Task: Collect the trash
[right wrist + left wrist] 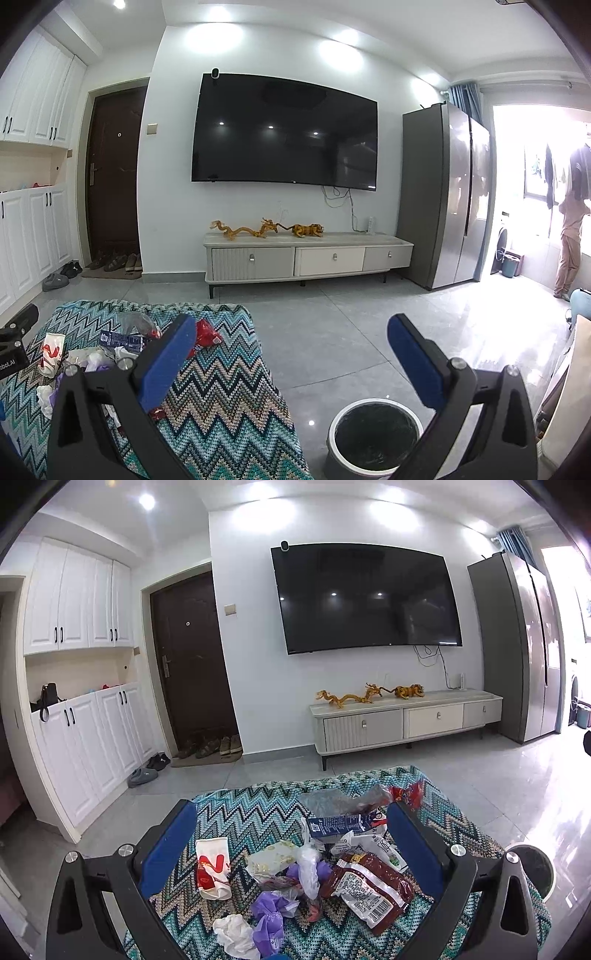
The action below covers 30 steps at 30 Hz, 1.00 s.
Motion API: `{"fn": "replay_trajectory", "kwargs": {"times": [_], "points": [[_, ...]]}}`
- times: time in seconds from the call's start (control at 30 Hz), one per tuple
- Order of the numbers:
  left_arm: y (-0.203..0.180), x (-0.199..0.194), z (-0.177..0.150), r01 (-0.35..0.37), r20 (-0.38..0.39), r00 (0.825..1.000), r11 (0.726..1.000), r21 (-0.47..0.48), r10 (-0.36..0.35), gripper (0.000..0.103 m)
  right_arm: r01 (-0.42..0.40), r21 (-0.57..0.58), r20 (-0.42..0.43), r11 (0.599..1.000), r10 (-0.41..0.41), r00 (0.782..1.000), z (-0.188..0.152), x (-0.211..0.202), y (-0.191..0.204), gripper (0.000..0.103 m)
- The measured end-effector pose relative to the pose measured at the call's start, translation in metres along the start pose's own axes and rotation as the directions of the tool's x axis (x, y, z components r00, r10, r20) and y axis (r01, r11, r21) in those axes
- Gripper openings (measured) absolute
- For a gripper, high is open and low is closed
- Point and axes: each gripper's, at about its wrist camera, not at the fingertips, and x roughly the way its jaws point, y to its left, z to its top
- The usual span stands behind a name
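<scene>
Left gripper (291, 840) is spread wide, empty; the crumpled red-and-silver foil snack wrapper (369, 886) lies between its fingers. Right gripper (291, 354), also wide and empty, is poised above the round white-rimmed, black-lined bin (375, 435). One wrapper alone should be pinched.

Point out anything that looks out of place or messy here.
A heap of wrappers lies strewn over the zigzag-patterned cloth: a dark red snack bag, a blue carton, crumpled purple plastic and white tissue. None is in the trash bin on the floor beside it. Both hand-held grippers hang open, empty.
</scene>
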Motion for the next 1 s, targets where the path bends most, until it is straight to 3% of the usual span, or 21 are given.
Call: {"fn": "replay_trajectory", "kwargs": {"times": [0.67,1.0], "points": [[-0.002,0.004,0.000,0.035,-0.013,0.999,0.999,-0.029,-0.036,0.103,-0.016,0.064,-0.003,0.998,0.016,1.000,-0.007,0.007,-0.006,0.103],[-0.019,0.006,0.009,0.043,0.027,0.999,0.999,-0.031,-0.042,0.103,-0.005,0.080,-0.037,0.997,0.008,0.999,-0.013,0.024,-0.018,0.103]]}}
